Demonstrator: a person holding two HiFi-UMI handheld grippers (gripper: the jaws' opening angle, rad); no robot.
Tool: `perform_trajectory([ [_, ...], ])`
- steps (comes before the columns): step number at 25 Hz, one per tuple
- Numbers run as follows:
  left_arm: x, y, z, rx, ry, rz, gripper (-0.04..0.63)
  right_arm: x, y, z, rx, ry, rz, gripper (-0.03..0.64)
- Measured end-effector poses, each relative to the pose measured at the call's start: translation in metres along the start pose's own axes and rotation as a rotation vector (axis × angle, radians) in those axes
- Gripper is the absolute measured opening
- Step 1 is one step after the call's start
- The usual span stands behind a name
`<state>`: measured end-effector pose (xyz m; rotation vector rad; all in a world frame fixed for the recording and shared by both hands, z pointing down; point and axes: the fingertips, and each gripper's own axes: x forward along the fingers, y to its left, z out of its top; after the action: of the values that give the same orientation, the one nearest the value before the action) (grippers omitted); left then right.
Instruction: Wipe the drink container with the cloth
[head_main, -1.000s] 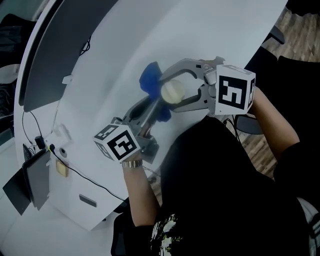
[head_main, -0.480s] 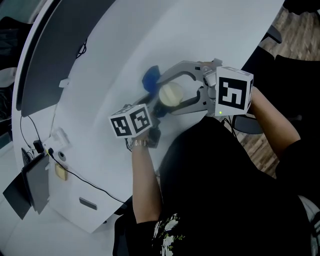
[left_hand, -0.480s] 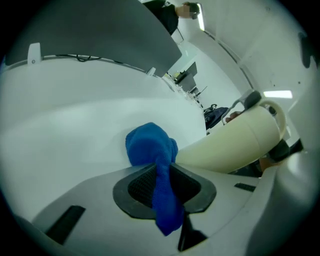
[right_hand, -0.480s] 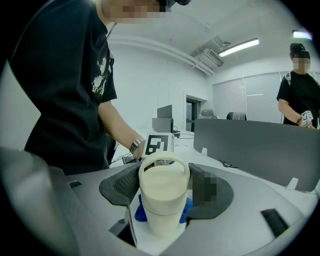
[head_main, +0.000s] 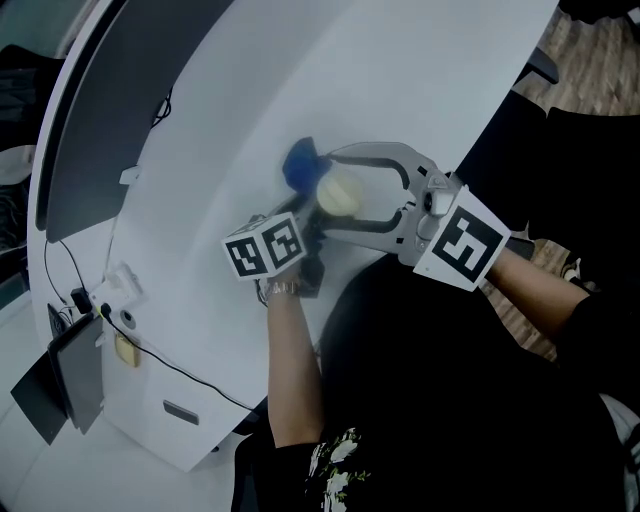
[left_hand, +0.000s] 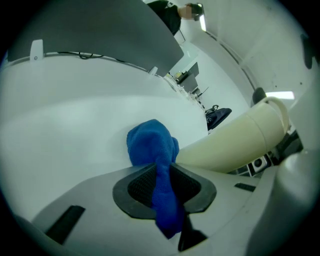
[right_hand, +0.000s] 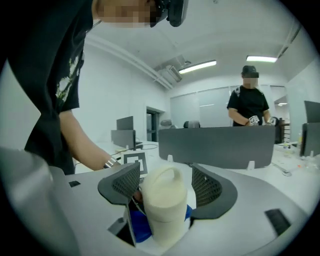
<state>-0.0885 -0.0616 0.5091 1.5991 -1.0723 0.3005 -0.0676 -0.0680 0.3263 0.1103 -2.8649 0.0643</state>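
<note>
- Workspace: a white curved desk (head_main: 420, 70) fills the upper middle of the head view, and a dark partition (head_main: 110, 90) runs along its upper left edge.
- Left gripper (left_hand: 162, 187): we read its jaws as closed on the blue cloth (left_hand: 152, 147), which is pinched between the two pads. A bunched end projects beyond the tips, and a tail hangs back toward the camera.
- Drink container (left_hand: 235, 140): a cream cylinder held clear of the desk. In the left gripper view its long axis slants from frame centre up to the upper right, with the cap end at the upper right.
- Governing relation: the container lies immediately right of the cloth bunch. The cloth meets the container's lower body and appears to touch it. We judge that the wiping stroke must run along that slanted axis toward the cap, with the cloth-bearing left gripper doing the travel.
- Right gripper (right_hand: 165, 187): its jaws are clamped on either side of the container, with the loop handle uppermost between the pads. Blue cloth shows at the container's base, low in this view.
</note>
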Motion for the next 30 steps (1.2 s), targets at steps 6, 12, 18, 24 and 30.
perform_trajectory([
  [6, 0.001, 0.001, -0.001, -0.005, -0.012, 0.007, 0.077, 0.01, -0.007, -0.012, 0.011, -0.025, -0.262, 0.284],
  [12, -0.018, -0.014, 0.003, -0.006, -0.031, -0.061, 0.077, 0.013, -0.009, -0.006, -0.024, -0.048, -0.068, 0.283],
  [18, -0.093, -0.066, 0.03, 0.008, -0.197, -0.285, 0.077, 0.015, 0.012, -0.016, -0.133, 0.056, 0.402, 0.283],
  [24, -0.105, -0.092, 0.042, 0.094, -0.226, -0.325, 0.077, 0.014, 0.018, -0.023, -0.169, 0.154, 0.57, 0.284],
  [30, -0.078, -0.073, 0.029, 0.048, -0.186, -0.316, 0.077, 0.014, 0.024, -0.018, -0.144, 0.095, 0.546, 0.284],
])
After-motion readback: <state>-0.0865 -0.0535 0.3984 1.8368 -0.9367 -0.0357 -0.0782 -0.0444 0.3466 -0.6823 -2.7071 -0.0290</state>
